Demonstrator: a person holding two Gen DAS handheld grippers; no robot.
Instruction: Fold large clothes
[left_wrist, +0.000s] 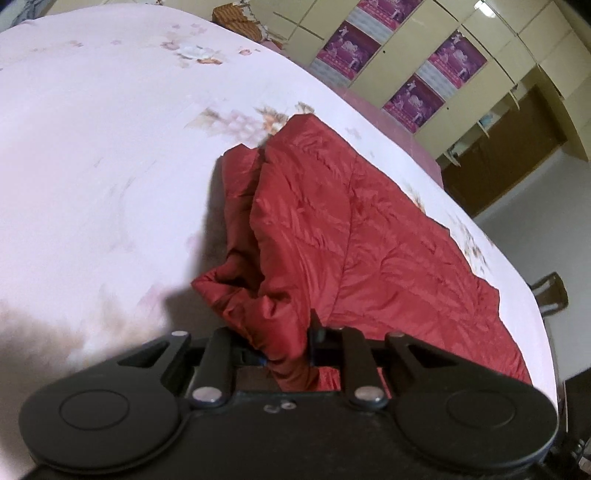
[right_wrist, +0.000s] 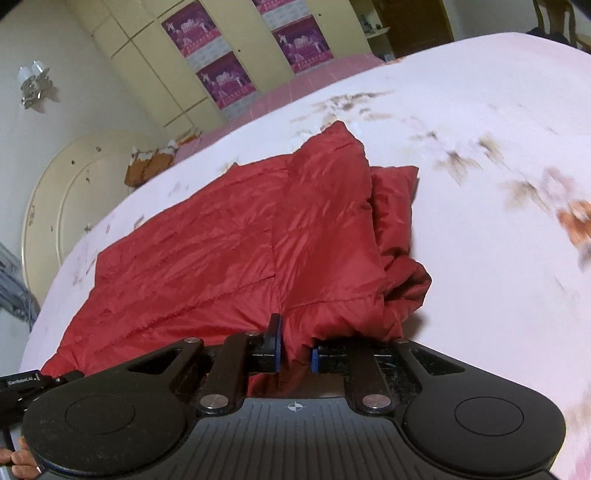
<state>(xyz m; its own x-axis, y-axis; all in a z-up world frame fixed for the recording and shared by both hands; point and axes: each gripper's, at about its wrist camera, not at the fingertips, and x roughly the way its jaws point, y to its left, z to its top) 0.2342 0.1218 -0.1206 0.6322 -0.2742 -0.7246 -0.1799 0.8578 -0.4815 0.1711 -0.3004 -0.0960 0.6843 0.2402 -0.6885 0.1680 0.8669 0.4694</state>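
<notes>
Both grippers pinched the red quilted jacket (left_wrist: 332, 229). Left gripper (left_wrist: 280, 343) and right gripper (right_wrist: 295, 350) each clamped lifted fabric above the pink bedsheet (left_wrist: 92, 147)

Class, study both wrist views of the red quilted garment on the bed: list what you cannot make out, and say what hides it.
- Garment type: the red quilted garment is bunched; neither view shows its full shape.
- Left view: its near edge is hidden behind the left gripper, shut on fabric.
- Right view: its near hem is covered by the right gripper, also clamped.
- Right view: the bedsheet print is motion-blurred.
- Posters: print too small.
</notes>
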